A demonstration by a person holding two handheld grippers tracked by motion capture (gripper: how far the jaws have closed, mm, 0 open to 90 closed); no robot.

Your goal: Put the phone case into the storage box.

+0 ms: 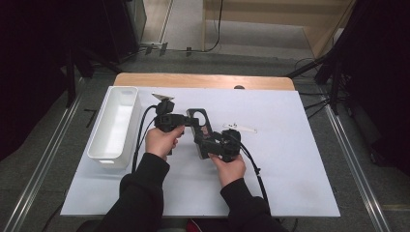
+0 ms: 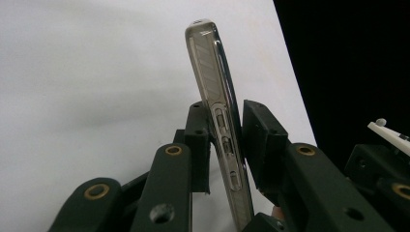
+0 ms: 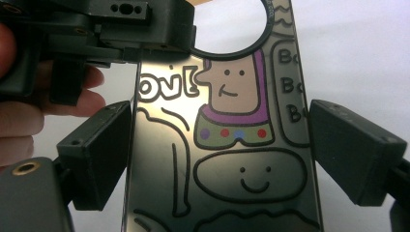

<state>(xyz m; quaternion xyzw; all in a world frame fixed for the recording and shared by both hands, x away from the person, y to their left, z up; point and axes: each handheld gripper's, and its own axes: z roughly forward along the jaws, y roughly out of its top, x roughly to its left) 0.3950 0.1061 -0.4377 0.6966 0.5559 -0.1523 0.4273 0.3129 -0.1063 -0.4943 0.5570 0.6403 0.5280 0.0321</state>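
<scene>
A phone [image 1: 199, 117] in a dark, glossy cartoon-printed case is held above the white board between both grippers. In the left gripper view its thin side with the buttons [image 2: 212, 82] stands upright, and my left gripper [image 2: 226, 125] is shut on its front and back faces. That gripper [image 1: 190, 121] reaches in from the left in the high view. In the right gripper view the case back [image 3: 232, 164] faces the camera, and my right gripper [image 3: 220, 113] is shut across the phone's width, a pad on each long edge. From above, the right gripper [image 1: 207, 143] holds the phone's near end.
A white rectangular bin [image 1: 107, 153] stands along the left edge of the white board [image 1: 290, 169]. A small white strip [image 1: 240, 128] lies just right of the grippers. The wooden table edge [image 1: 203, 80] shows at the back, with dark stands and cables on the floor around.
</scene>
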